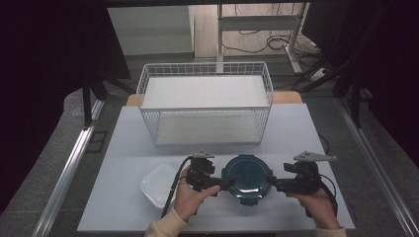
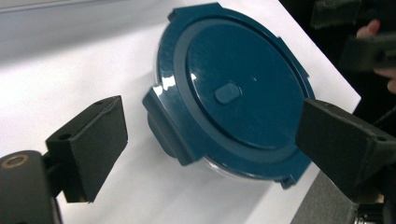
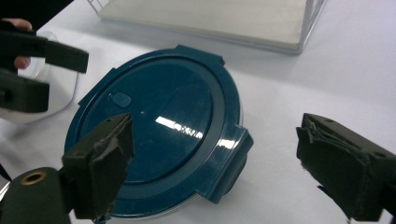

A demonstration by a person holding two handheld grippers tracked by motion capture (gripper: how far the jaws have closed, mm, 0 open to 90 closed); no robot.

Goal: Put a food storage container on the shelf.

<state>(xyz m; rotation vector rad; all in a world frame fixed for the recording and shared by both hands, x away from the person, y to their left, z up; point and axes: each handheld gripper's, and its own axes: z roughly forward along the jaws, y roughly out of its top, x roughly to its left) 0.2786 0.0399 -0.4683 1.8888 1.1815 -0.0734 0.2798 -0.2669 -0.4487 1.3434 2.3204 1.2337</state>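
Note:
A round container with a dark teal lid (image 1: 245, 176) stands on the white table (image 1: 306, 133) near the front edge, between my two grippers. My left gripper (image 1: 225, 183) is at the lid's left rim. In the left gripper view its jaws stand wide open (image 2: 215, 144) with the lid (image 2: 233, 88) and one latch tab (image 2: 166, 126) between them, the pads not pressing. My right gripper (image 1: 272, 181) is at the right rim, open too (image 3: 224, 163), its jaws on either side of the opposite latch tab (image 3: 229, 158) on the lid (image 3: 159, 126).
A white wire basket (image 1: 205, 101) with a shelf stands behind the container. A clear square container (image 1: 159, 185) sits left of my left hand. The other gripper shows far off in each gripper view: the right (image 2: 364, 44) and the left (image 3: 28, 65).

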